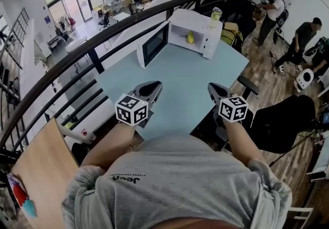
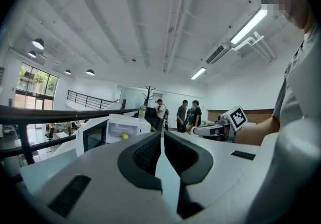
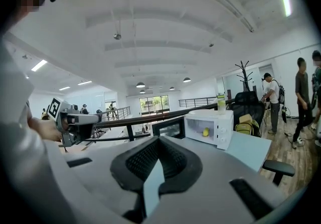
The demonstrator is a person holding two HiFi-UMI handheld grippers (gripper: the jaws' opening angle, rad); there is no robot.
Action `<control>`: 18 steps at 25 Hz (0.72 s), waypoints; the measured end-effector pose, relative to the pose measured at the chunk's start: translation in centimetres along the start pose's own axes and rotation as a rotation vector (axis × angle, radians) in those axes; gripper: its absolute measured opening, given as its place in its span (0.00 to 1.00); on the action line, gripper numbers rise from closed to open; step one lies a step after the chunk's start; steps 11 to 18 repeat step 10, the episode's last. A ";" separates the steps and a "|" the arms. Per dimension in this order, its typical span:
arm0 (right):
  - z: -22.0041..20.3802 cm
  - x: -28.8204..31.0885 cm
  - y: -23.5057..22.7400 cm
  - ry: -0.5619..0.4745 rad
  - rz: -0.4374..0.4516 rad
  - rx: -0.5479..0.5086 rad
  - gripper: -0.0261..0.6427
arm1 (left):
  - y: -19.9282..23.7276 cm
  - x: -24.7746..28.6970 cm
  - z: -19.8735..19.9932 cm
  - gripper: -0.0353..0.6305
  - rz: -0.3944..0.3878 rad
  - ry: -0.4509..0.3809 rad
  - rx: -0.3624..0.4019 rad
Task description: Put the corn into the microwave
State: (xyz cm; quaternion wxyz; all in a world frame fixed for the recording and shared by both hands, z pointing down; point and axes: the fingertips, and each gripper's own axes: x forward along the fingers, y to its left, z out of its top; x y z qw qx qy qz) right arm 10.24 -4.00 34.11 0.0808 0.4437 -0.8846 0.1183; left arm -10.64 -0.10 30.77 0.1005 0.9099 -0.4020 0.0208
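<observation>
The corn (image 1: 190, 37) sits inside the open microwave (image 1: 191, 19) at 12 o'clock on the bench (image 1: 175, 71), and the left tool (image 1: 154, 87) and right tool (image 1: 212, 88) are closed, empty.

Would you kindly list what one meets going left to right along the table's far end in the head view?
Open microwave door → corn inside → bottle on top → yellow-green bag.
</observation>
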 end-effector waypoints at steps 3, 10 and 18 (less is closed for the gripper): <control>0.1 0.2 -0.1 0.003 0.006 -0.005 0.06 | 0.1 0.1 0.0 0.11 0.005 0.003 -0.001; 0.4 0.6 0.0 -0.003 0.009 -0.009 0.06 | 0.6 0.0 0.2 0.11 0.008 0.001 0.001; 0.4 0.6 0.0 -0.003 0.009 -0.009 0.06 | 0.6 0.0 0.2 0.11 0.008 0.001 0.001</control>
